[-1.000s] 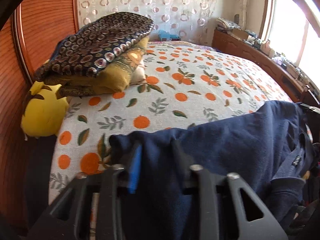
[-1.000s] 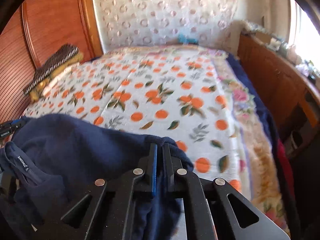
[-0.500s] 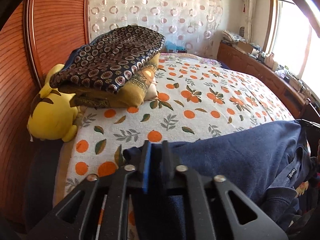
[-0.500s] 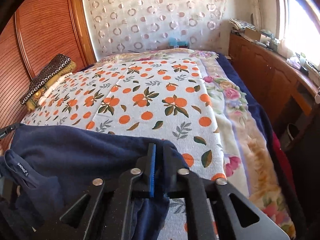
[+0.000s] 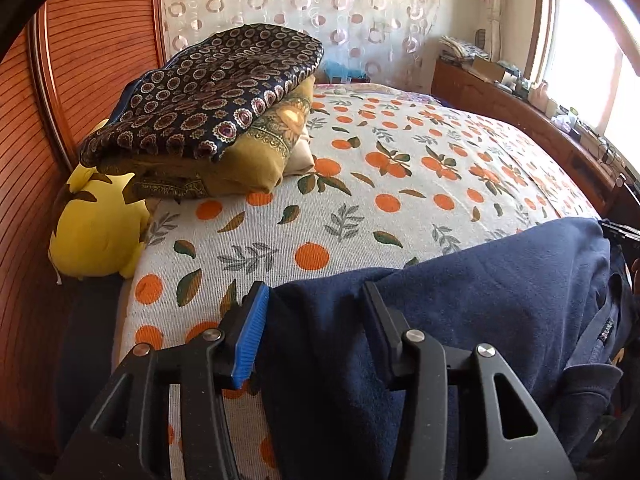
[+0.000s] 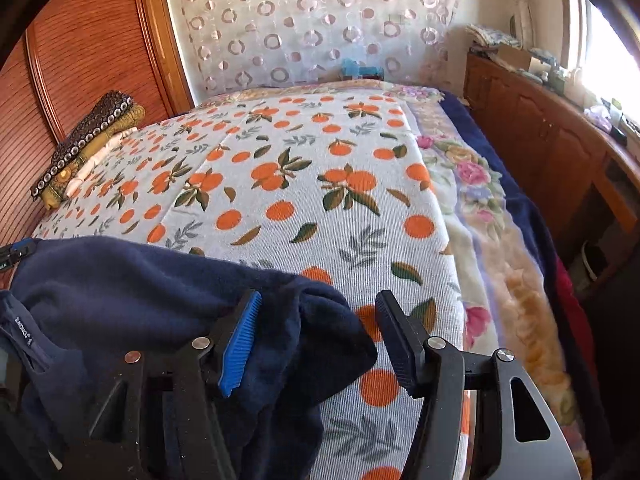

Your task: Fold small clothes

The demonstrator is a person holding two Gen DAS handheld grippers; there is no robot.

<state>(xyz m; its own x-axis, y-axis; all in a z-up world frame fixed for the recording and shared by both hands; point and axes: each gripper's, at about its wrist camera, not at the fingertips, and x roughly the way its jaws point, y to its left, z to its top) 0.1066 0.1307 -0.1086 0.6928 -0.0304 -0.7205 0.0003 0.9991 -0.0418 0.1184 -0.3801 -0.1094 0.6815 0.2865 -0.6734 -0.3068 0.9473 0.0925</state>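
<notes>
Opening now, both grippers have let go of the navy garment (image 5: 460, 320) they pinched tight a second ago: the left gripper (image 5: 312, 312) has its jaws parted with the cloth's corner lying loose between them, and the right gripper (image 6: 318, 320) has spread wider, the other corner slumped against its blue pad while the far finger stands clear of the cloth. Neither grips anything. The garment, which hung bunched from the closed jaws before, lies on the near edge of the bed (image 6: 320, 184), stretched between the two grippers. The bedspread is printed with oranges and leaves, and a floral blanket (image 6: 480, 216) shows along its right side. A stack of folded cloths (image 5: 208, 112) sits at the far left corner, with a yellow plush toy (image 5: 96, 228) just beside it against the wooden panel (image 5: 80, 60). A curtain (image 6: 320, 20) with ring patterns hangs behind, and a wooden cabinet (image 6: 540, 140) runs under the bright window.
</notes>
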